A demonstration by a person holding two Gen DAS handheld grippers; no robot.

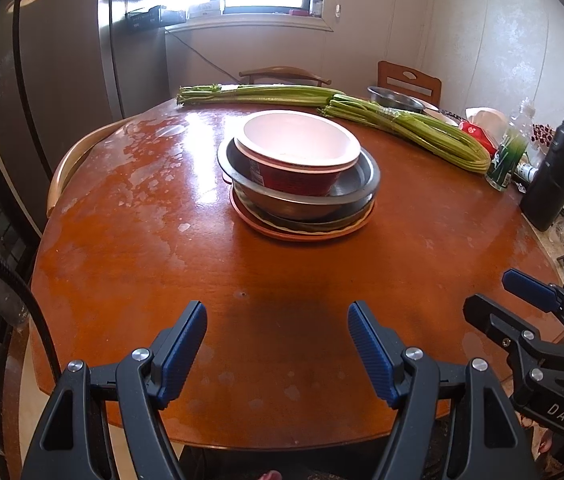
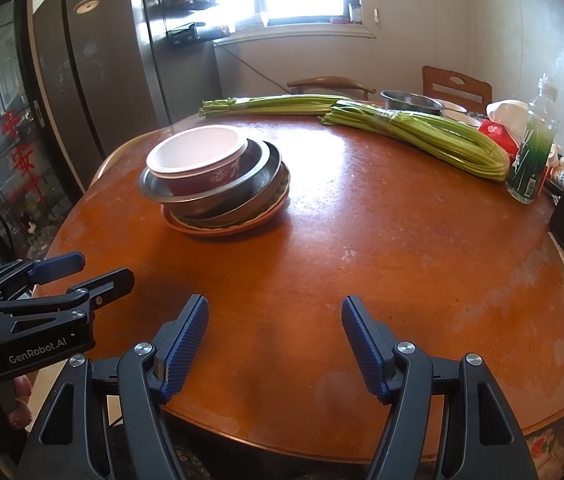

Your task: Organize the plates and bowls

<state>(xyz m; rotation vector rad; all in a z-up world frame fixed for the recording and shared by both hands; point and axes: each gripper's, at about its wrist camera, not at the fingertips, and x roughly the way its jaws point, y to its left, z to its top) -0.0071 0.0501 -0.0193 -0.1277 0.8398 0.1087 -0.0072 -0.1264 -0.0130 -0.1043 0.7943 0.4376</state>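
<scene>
Both claws, left (image 1: 277, 354) and right (image 2: 275, 346), hung apart and empty over the worktop (image 1: 162, 248) while the stack (image 1: 299, 176) sat mid-worktop, its light, slick-looking top bowl (image 1: 297, 142) probably best pinched at the rim.

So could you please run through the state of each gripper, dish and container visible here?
left gripper: open, empty.
right gripper: open, empty.
red and white bowl: upright, nested on top of the stack.
metal bowl: upright, under the red bowl.
orange plate: flat on the table, bottom of the stack.
black flask: upright, lid off.
clear bottle: upright.
</scene>
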